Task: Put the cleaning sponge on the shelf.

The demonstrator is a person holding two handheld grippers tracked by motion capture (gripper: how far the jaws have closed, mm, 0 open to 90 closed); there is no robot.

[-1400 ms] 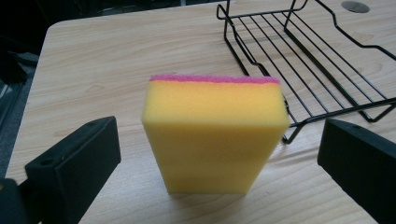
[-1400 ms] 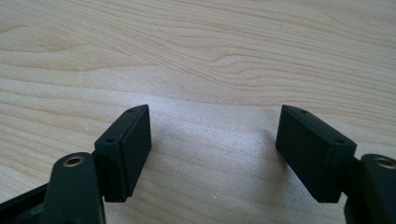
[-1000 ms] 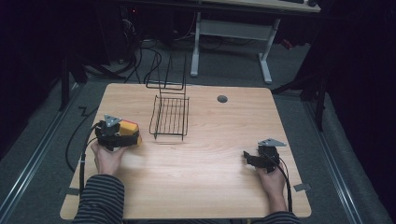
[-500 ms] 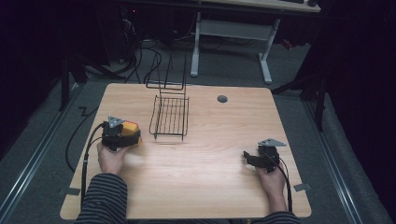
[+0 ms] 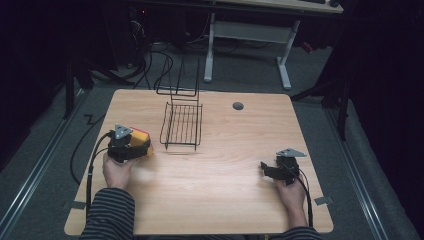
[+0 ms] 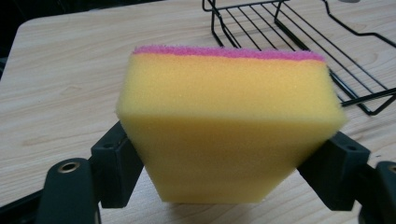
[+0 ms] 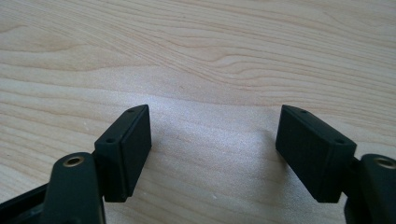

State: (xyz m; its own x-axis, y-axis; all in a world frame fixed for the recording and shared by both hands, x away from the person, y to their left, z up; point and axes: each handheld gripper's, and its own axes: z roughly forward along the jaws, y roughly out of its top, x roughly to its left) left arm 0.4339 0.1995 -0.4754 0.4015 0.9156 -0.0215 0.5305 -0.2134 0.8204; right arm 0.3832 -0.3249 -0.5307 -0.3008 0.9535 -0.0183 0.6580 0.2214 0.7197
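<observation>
Left gripper view shows your left gripper clamped on the yellow sponge, with the wire rack at upper right. Pickup looks done; placing probably remains. Your right gripper gapes wide, empty, over bare table.

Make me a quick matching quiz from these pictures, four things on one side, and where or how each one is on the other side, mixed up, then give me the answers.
Things:
1. sponge
2. wire rack
3. right gripper
4. round grommet

States:
A. set in the table near its far edge
B. open, nothing between its fingers
C. clamped in the left gripper
D. standing on the table, just right of the sponge in the high view

Pairs: 1-C, 2-D, 3-B, 4-A
</observation>
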